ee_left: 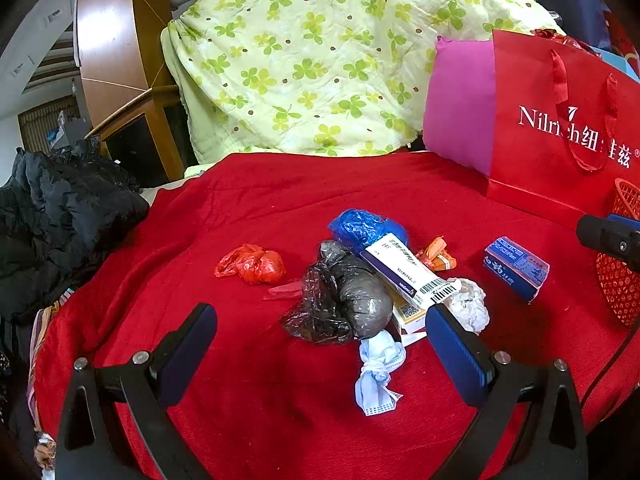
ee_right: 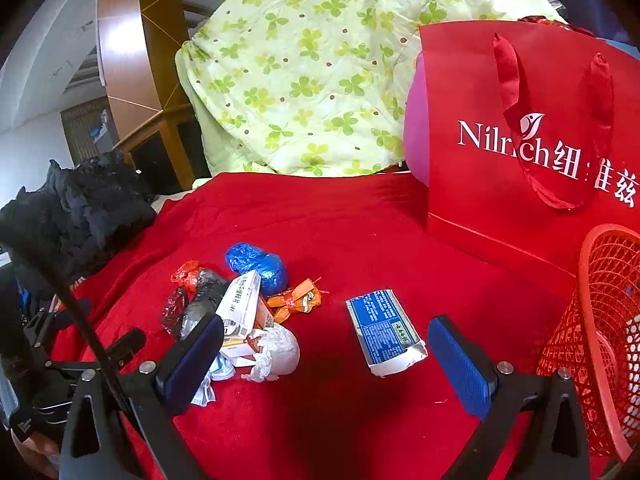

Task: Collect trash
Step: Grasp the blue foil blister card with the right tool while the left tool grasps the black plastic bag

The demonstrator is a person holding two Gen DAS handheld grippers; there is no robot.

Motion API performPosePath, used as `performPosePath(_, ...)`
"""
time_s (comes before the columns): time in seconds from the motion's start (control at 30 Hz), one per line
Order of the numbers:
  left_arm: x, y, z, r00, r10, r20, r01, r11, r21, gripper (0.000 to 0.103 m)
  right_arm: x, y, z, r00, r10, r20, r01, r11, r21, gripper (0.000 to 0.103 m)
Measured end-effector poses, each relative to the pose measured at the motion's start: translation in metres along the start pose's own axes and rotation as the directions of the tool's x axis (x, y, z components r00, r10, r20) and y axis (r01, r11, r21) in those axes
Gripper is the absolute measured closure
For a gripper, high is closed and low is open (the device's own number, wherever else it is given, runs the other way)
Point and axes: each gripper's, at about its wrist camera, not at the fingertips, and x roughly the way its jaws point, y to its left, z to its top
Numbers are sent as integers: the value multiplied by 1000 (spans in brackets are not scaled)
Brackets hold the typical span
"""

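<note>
Trash lies in a heap on the red blanket (ee_left: 280, 200). The heap holds a black plastic bag (ee_left: 340, 300), a blue plastic bag (ee_left: 360, 228), a white medicine box (ee_left: 408, 270), an orange wrapper (ee_left: 438, 256), crumpled white tissue (ee_left: 470, 304) and a pale blue face mask (ee_left: 378, 372). A red plastic bag (ee_left: 252, 264) lies apart to the left, and a blue carton (ee_left: 516, 266) to the right. My left gripper (ee_left: 320, 316) hovers open just before the black bag. My right gripper (ee_right: 325, 326) is open, with the blue carton (ee_right: 384, 328) between its fingers' line and the tissue (ee_right: 276, 352) at left.
A red mesh basket (ee_right: 600, 320) stands at the right edge. Behind it are a red paper gift bag (ee_right: 520, 140) and a pink pillow (ee_left: 460, 108). A green-flowered quilt (ee_left: 312, 60) is piled at the back. Black clothing (ee_left: 60, 232) lies on the left.
</note>
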Motion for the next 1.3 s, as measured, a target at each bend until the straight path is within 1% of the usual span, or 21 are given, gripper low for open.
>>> performPosePath(0.27,2,1,-1,1000,1,-4,-1,1000,-9,0,2,0,0,1000,0,-8,0,1000,-1,0)
performPosePath(0.43,9,6,-2,1000,-18,-15,17,999,-31,0,17,-6,2,999,-15,-50,15,1000,14,0)
performPosePath(0.53,18,21,2,998,-53,-23,52,996,-75,0,32,-18,9,996,-18,-84,22,999,47,0)
performPosePath(0.63,31,39,4,992,-120,-41,113,983,-143,0,50,-31,16,992,-21,-122,31,996,81,1)
performPosePath(0.7,42,51,5,982,-182,-57,167,966,-196,0,65,-39,18,987,-14,-162,31,994,106,7)
performPosePath(0.77,54,60,5,971,-225,-80,199,949,-244,0,83,-42,18,977,-5,-212,31,992,120,16)
performPosePath(0.83,63,62,5,961,-261,-94,227,934,-275,0,100,-42,17,965,-27,-260,56,993,102,20)
performPosePath(0.9,74,63,4,955,-272,-115,229,928,-293,0,114,-40,16,955,-58,-291,81,995,67,21)
performPosePath(0.97,82,61,2,950,-285,-130,232,919,-318,0,128,-40,13,942,-81,-327,98,995,37,28)
performPosePath(1.0,85,61,2,945,-297,-136,240,915,-325,0,134,-40,11,934,-92,-344,108,994,28,29)
performPosePath(1.07,86,54,4,936,-324,-134,268,908,-322,0,145,-42,6,919,-128,-374,142,990,8,37)
performPosePath(1.1,84,48,6,936,-330,-123,281,911,-303,0,149,-44,4,912,-143,-385,156,988,3,37)
performPosePath(1.13,82,44,8,941,-318,-116,276,920,-279,0,150,-45,3,915,-133,-380,148,989,11,38)
performPosePath(1.17,82,37,10,951,-286,-116,252,937,-242,0,148,-44,2,918,-130,-375,145,989,14,38)
performPosePath(1.2,83,34,10,955,-270,-123,238,945,-223,0,147,-43,2,919,-133,-371,145,989,6,38)
performPosePath(1.23,87,32,11,954,-266,-136,234,949,-213,1,146,-42,0,921,-133,-365,142,990,-2,38)
performPosePath(1.27,91,30,11,950,-274,-150,239,947,-216,2,144,-41,-2,923,-128,-362,135,991,-6,38)
performPosePath(1.3,97,29,10,943,-288,-168,247,942,-227,5,142,-40,-3,925,-125,-360,130,991,-8,38)
